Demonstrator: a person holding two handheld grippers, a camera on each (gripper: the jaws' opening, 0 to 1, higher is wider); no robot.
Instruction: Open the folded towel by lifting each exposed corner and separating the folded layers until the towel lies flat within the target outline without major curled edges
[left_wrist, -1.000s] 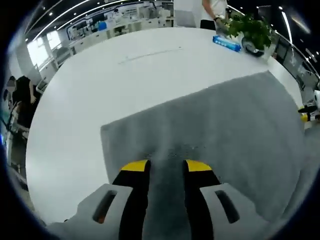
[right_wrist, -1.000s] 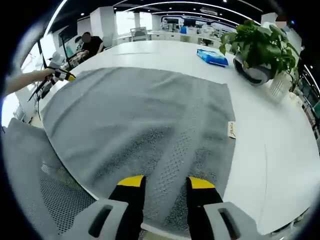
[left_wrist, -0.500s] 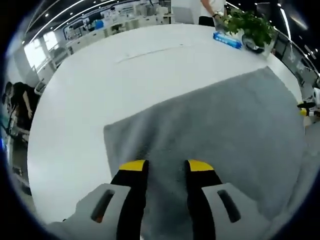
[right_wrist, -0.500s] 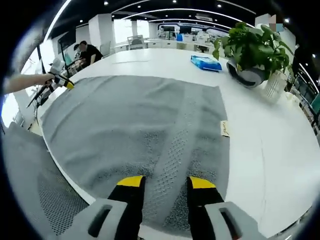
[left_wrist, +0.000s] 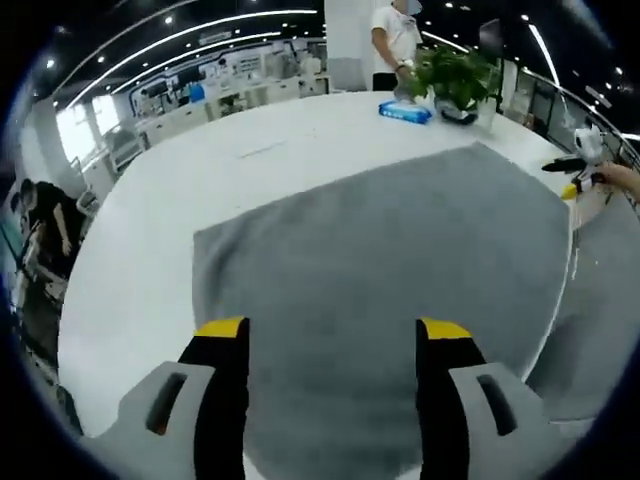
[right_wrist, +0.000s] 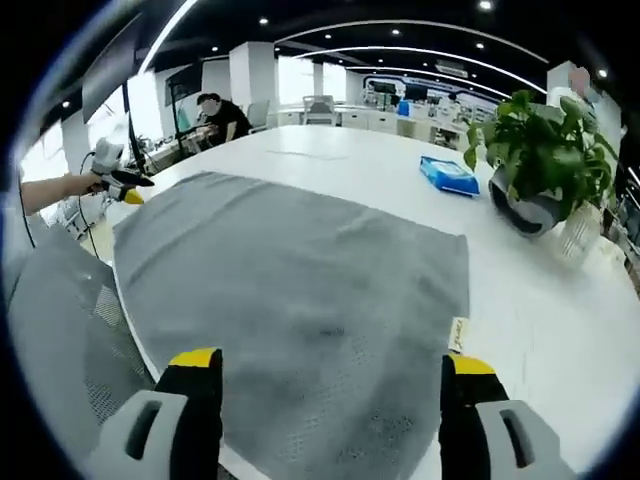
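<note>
Both tongs now stand wide apart where half a second ago each pair was nearly closed over the cloth; the left tongs and the right tongs are released, holding nothing, with grey fabric showing between their yellow-tipped jaws. Item: one grey towel, spread across the near part of a large white surface, seen from the other side in the right gripper view. Condition: it appears opened out, broadly flat, with no tall fold visible; a small label sits at its right-hand edge in the right gripper view. The near edge runs along the surface's rim or just over it; whether it hangs down cannot be told. No target outline can be made out. Handling, as a judgement: soft, limp, light terry pile, not fragile, likely to drag and bunch if pushed rather than lifted, and to grip the jaws well rather than slip. Best hold: pinch a single layer at a corner or along a hem, close to the edge, and draw outward and low so the cloth settles without curling. Also present: a potted plant and a blue packet at the far side, well apart from the towel; a mesh chair back beside the near rim; a hand holding the other tool at the towel's far corner; people standing or seated in the room beyond.
</note>
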